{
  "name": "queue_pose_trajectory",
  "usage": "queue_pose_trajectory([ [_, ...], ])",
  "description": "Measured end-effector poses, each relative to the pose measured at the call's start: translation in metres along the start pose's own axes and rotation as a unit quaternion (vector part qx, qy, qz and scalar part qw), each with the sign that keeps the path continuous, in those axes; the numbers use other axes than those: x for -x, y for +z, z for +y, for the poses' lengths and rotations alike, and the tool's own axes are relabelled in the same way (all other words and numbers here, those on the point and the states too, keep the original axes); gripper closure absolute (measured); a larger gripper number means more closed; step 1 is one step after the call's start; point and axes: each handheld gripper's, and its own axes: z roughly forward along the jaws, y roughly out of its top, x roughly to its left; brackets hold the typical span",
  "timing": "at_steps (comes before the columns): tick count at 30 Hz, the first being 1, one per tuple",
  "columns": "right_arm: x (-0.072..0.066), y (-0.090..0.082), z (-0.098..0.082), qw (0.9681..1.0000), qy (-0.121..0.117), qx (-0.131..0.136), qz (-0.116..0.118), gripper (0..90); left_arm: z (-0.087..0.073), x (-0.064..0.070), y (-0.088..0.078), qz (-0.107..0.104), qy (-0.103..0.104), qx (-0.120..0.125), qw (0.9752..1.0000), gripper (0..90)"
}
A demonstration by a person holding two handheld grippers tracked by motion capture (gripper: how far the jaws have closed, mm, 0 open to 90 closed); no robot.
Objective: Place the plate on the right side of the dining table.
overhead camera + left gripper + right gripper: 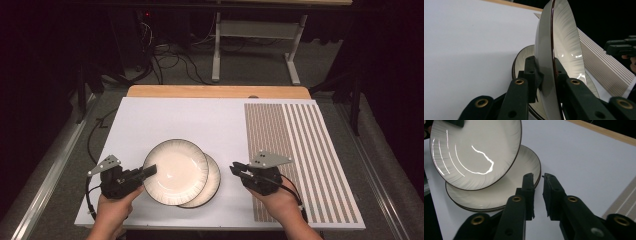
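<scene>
Clamping the rim of a cream, dark-edged ceramic plate [175, 171], the left gripper [148, 171] holds it tilted above stacked matching plates [499, 192]. The right gripper [538, 192], jaws narrowly parted and empty, sits just beside the stack.

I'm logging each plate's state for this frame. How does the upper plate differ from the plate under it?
The upper plate is clamped at its rim by the left gripper; the lower plate is not gripped. The upper plate is lifted and tilted, while the lower plate lies flat on the white table. The upper plate is fully visible; the lower is partly covered. Both are cream, ribbed and dark-rimmed.
</scene>
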Motion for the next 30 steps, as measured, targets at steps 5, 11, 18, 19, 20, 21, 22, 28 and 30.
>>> queue_pose_trajectory([
  [5,0.010,-0.018,-0.007,0.9997,0.009,0.019,-0.015,61.3,0.002,0.006,-0.004,0.025,0.045,0.015,0.9985,79.6],
  [11,0.020,-0.037,-0.016,0.9986,0.029,0.038,-0.022,48.5,0.005,0.009,-0.008,0.041,0.079,0.027,0.9956,79.6],
  [18,0.025,-0.047,-0.024,0.9961,0.042,0.066,-0.040,20.3,0.006,0.016,-0.012,0.052,0.131,0.041,0.9892,79.5],
  [19,0.025,-0.049,-0.025,0.9957,0.045,0.070,-0.040,14.4,0.006,0.017,-0.012,0.050,0.134,0.043,0.9887,79.4],
  [20,0.024,-0.050,-0.025,0.9956,0.040,0.074,-0.042,11.8,0.005,0.018,-0.013,0.049,0.145,0.044,0.9873,79.4],
  [21,0.024,-0.050,-0.026,0.9952,0.038,0.078,-0.045,7.4,0.005,0.018,-0.013,0.049,0.145,0.044,0.9873,79.4],
  [22,0.024,-0.050,-0.026,0.9952,0.038,0.078,-0.045,7.4,0.005,0.019,-0.013,0.050,0.146,0.046,0.9870,79.4],
  [28,0.021,-0.051,-0.031,0.9949,0.031,0.081,-0.051,0.6,0.005,0.020,-0.014,0.048,0.157,0.047,0.9853,79.2],
  [30,0.021,-0.050,-0.032,0.9953,0.030,0.078,-0.049,0.5,0.005,0.019,-0.014,0.048,0.157,0.045,0.9855,79.2],
])
